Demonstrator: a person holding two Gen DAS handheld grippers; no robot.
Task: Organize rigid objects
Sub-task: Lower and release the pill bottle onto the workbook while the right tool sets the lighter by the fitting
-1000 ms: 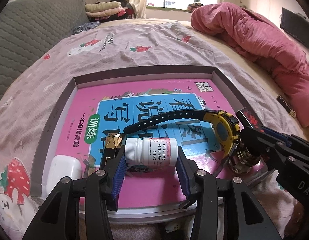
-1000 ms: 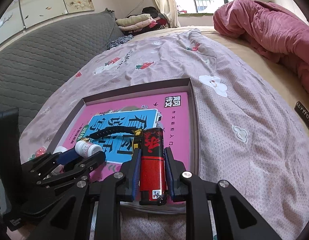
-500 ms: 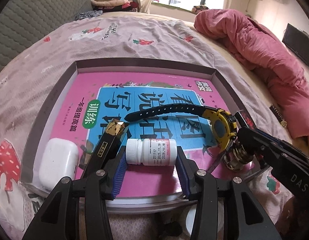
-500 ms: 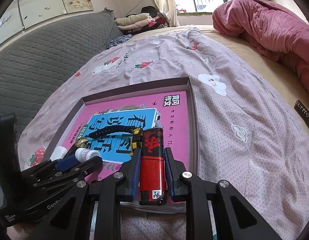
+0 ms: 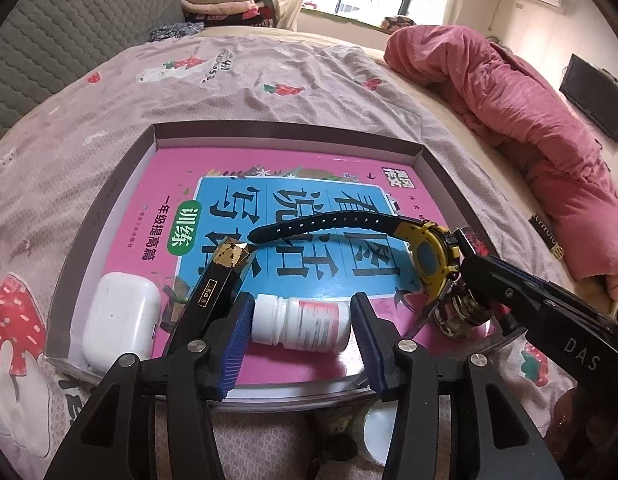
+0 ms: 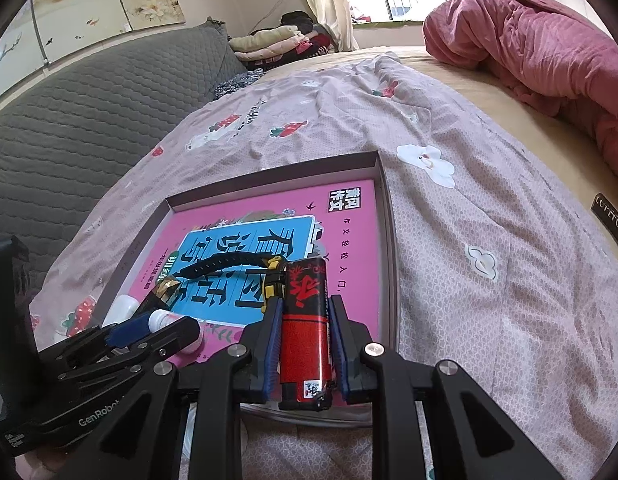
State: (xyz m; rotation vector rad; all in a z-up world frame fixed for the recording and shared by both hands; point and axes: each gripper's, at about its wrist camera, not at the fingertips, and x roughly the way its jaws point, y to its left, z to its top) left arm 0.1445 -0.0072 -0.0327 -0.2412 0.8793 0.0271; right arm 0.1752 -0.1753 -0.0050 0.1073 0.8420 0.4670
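Since the frame a second ago, my left gripper (image 5: 303, 330) has tipped further over the box and its view has rolled slightly, while the white pill bottle (image 5: 303, 323), earlier square between the pads, now lies slightly askew with its capped end toward the left pad. Its jaws are opening: the bottle lies on its side between the blue pads (image 5: 233, 347), a thin gap shows at the cap end, and at the base end I cannot tell whether the pad touches it. Bottle and pads sit over the near part of a pink and blue book (image 5: 269, 184) that lines the floor of a shallow cardboard box (image 5: 109, 196) set on a strawberry-print bed sheet (image 5: 237, 76). Left of the bottle lies a black bar with a gold faceted tip (image 5: 219, 280), and beside that, in the near left corner of the box, a white earbud case (image 5: 119, 326). A yellow and black wristwatch (image 5: 429, 258) lies right of centre, its strap reaching leftward across the book cover. My right gripper (image 6: 302, 334) has kept its place; its fingers are pressed onto a red and black lighter (image 6: 305, 320), held lengthwise between the pads with its metal head toward the watch, over the near right corner of the box. A rolled pink quilt (image 6: 549, 40) lies on the far right of the bed.
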